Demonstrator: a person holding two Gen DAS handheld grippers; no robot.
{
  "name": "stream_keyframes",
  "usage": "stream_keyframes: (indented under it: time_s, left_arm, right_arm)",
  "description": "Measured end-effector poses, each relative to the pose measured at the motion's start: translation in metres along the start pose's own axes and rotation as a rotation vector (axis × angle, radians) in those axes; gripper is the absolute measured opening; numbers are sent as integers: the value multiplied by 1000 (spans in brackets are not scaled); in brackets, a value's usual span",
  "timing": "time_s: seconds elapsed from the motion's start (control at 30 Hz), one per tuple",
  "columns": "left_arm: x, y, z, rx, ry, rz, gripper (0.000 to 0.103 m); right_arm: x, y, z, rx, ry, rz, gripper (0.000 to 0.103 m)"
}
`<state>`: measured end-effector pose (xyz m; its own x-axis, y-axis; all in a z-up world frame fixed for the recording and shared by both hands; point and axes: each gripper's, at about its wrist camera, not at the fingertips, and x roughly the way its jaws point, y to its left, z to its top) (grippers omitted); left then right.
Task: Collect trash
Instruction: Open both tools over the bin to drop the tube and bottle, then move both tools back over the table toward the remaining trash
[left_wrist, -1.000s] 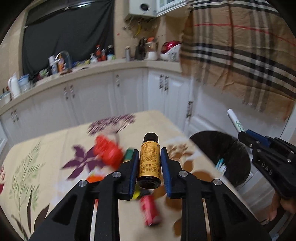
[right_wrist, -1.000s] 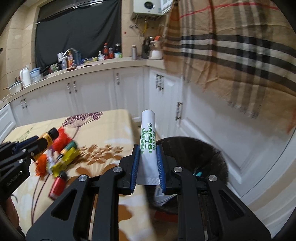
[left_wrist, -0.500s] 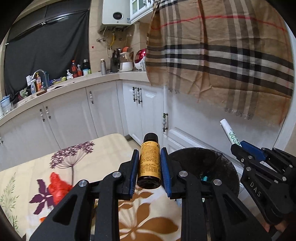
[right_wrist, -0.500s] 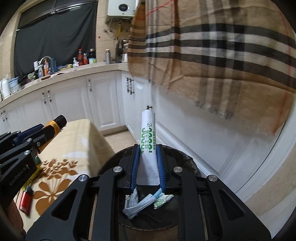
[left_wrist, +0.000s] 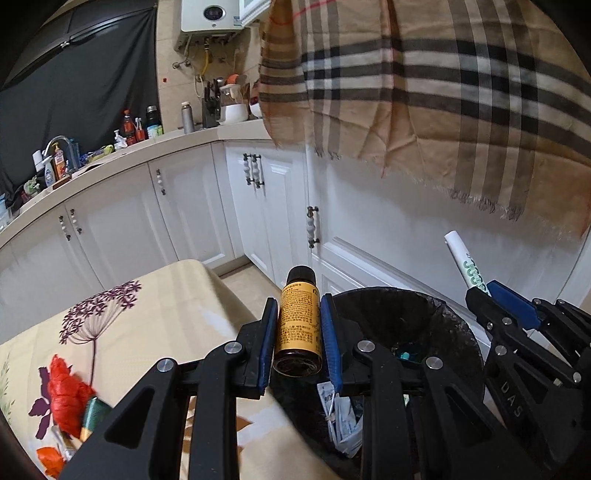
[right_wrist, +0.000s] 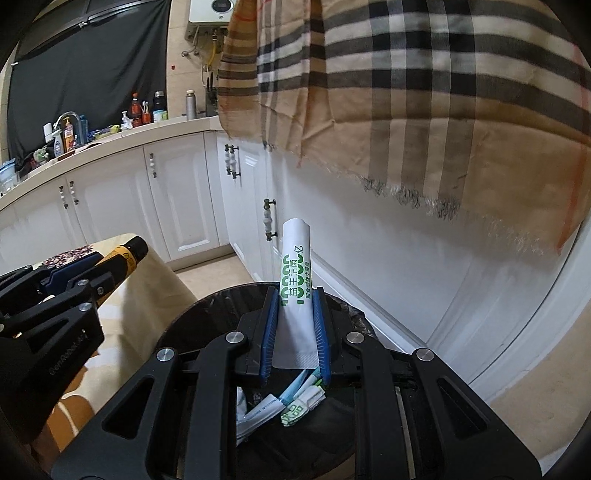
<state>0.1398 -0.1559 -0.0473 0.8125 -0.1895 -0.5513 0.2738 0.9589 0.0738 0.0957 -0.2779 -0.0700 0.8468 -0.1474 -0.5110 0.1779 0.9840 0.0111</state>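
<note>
My left gripper (left_wrist: 298, 334) is shut on a small brown bottle with a yellow label (left_wrist: 297, 328), held at the near left edge of a black-lined trash bin (left_wrist: 399, 314). My right gripper (right_wrist: 294, 325) is shut on a white tube with green print (right_wrist: 294, 288), held upright over the same bin (right_wrist: 221, 299). Each gripper shows in the other's view: the right one with its tube (left_wrist: 469, 271) at the right, the left one with its bottle (right_wrist: 122, 256) at the left. Wrappers (right_wrist: 291, 400) lie inside the bin.
A table with a floral cloth (left_wrist: 155, 310) stands left of the bin and holds red crumpled trash (left_wrist: 66, 395) and other small items. White cabinets (left_wrist: 192, 210) run behind. A plaid cloth (left_wrist: 424, 92) hangs above the bin.
Both grippers have moved right, away from the table and to the bin, each still holding its item. The bin now lies under the right gripper and beside the left one.
</note>
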Motion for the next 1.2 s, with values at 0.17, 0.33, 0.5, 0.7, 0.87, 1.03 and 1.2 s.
stream_keyframes:
  time_s: [0.17, 0.33, 0.5, 0.7, 0.87, 1.03, 1.2]
  left_arm:
    - [12, -11, -2, 44, 22, 17, 40]
    - [10, -5, -6, 26, 34, 27, 52]
    - [-5, 9, -8, -1, 25, 47, 58]
    - [-30, 33, -11, -32, 5, 87, 60]
    - [-49, 57, -15, -67, -6, 124, 61]
    - [-75, 88, -25, -108, -16, 178, 64]
    - [-102, 122, -42, -150, -18, 249, 66]
  right_arm:
    - [16, -5, -3, 15, 14, -26, 37]
    - [17, -7, -8, 21, 28, -36, 38]
    - [8, 0, -10, 13, 29, -24, 41]
    - [-12, 19, -8, 3, 15, 12, 42]
    - [-30, 37, -6, -13, 1, 44, 43]
    - [-49, 56, -5, -13, -5, 95, 50]
    - [-65, 85, -8, -41, 0, 162, 50]
